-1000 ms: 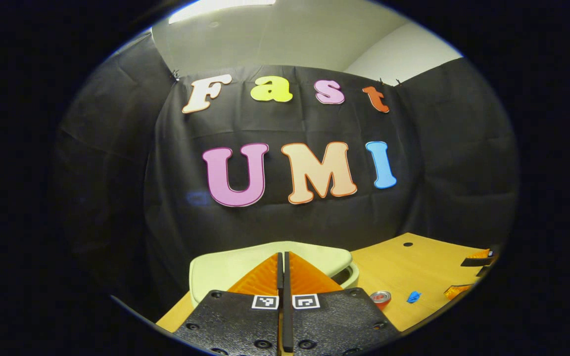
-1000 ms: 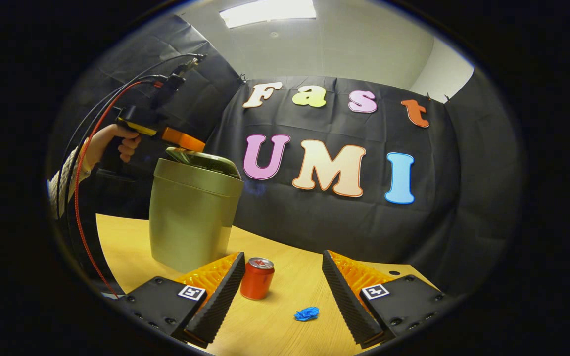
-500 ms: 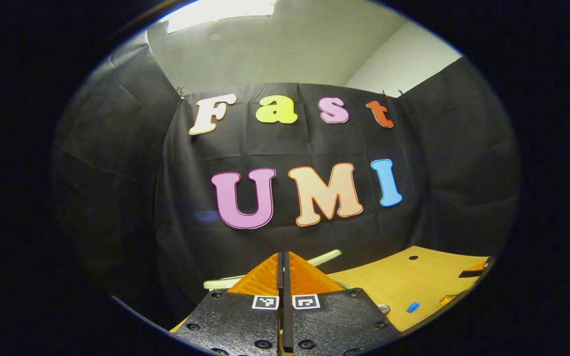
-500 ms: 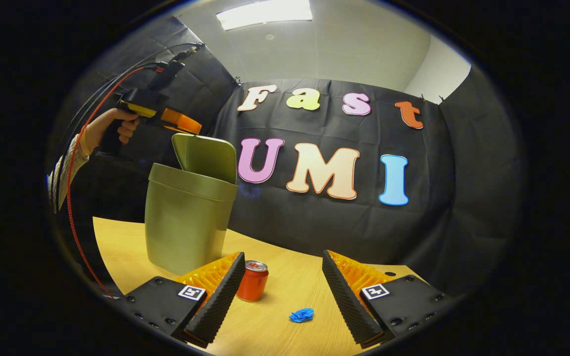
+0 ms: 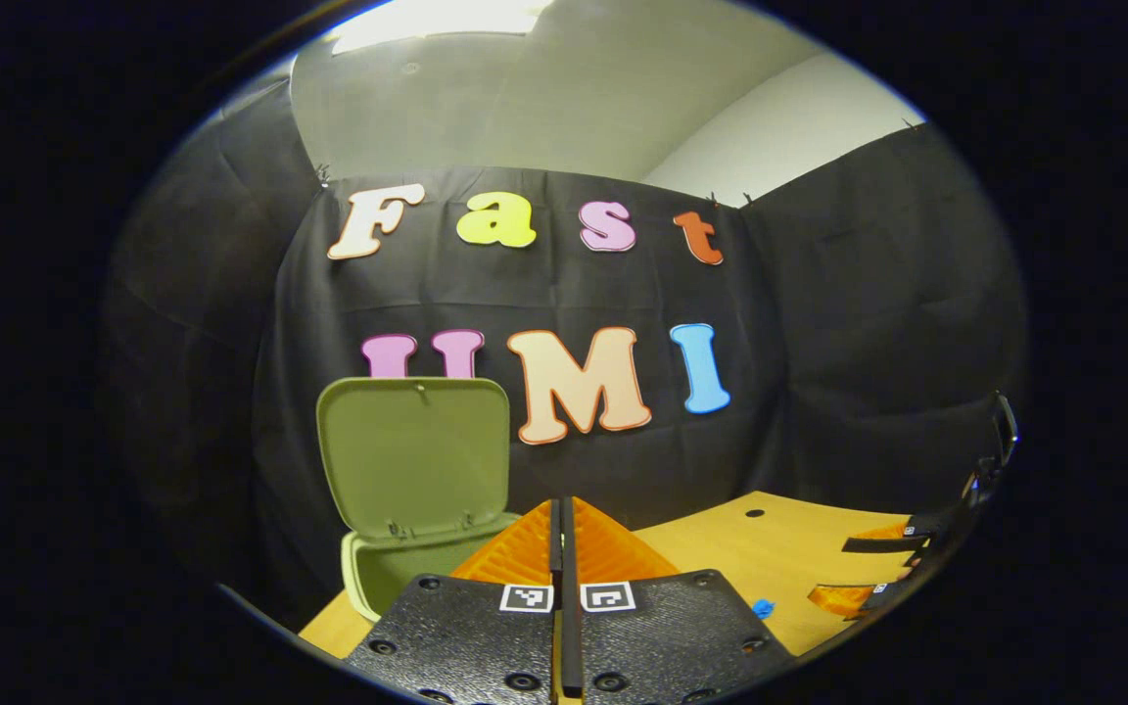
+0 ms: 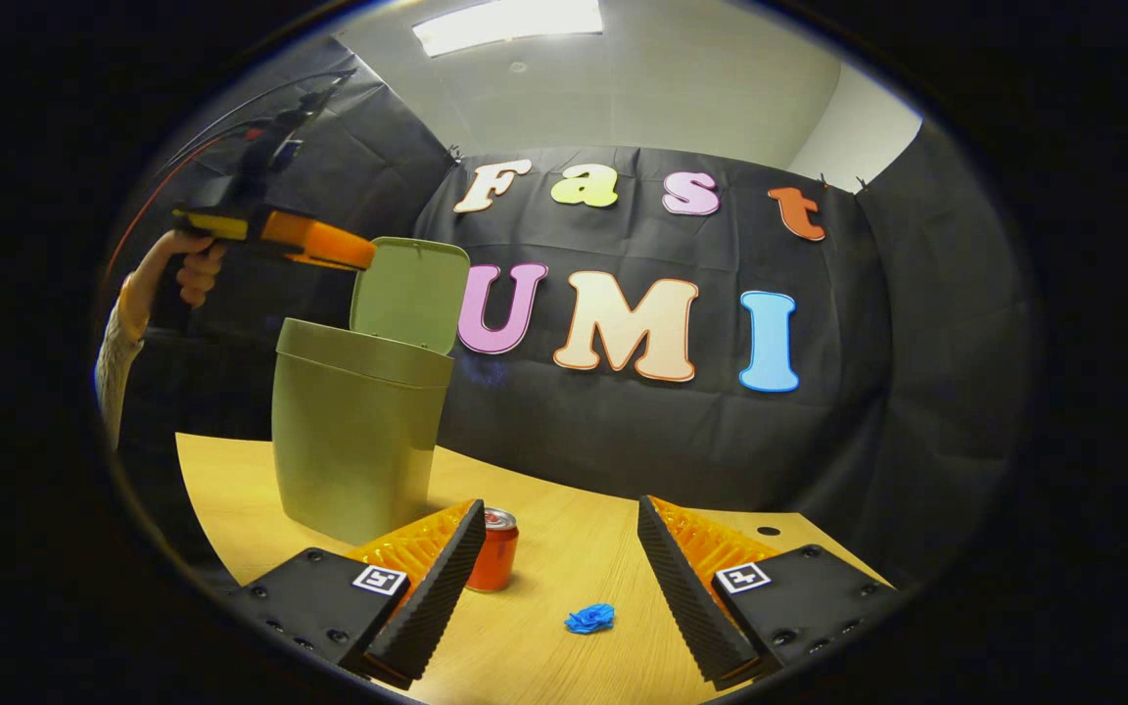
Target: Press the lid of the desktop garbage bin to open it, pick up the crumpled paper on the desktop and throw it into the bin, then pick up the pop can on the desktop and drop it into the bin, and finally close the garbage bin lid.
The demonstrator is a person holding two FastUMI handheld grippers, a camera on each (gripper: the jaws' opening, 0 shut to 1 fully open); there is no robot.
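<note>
The bin [image 6: 353, 441] stands near the table's [image 6: 544, 646] left edge, lid [image 6: 409, 294] upright. The crumpled paper [image 6: 590, 618] lies toward the front edge, between the right gripper's [image 6: 560, 578] spread fingers; probably light and soft, pinch it anywhere. The left gripper [image 5: 561, 548] is pressed together, empty. The right gripper view alone gives the pop can [image 6: 494, 562] plainly.

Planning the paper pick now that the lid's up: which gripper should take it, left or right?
Right. The right gripper is open and low over the table, with the crumpled paper just ahead between its fingers. The left gripper is shut, held high by the bin's raised lid.
</note>
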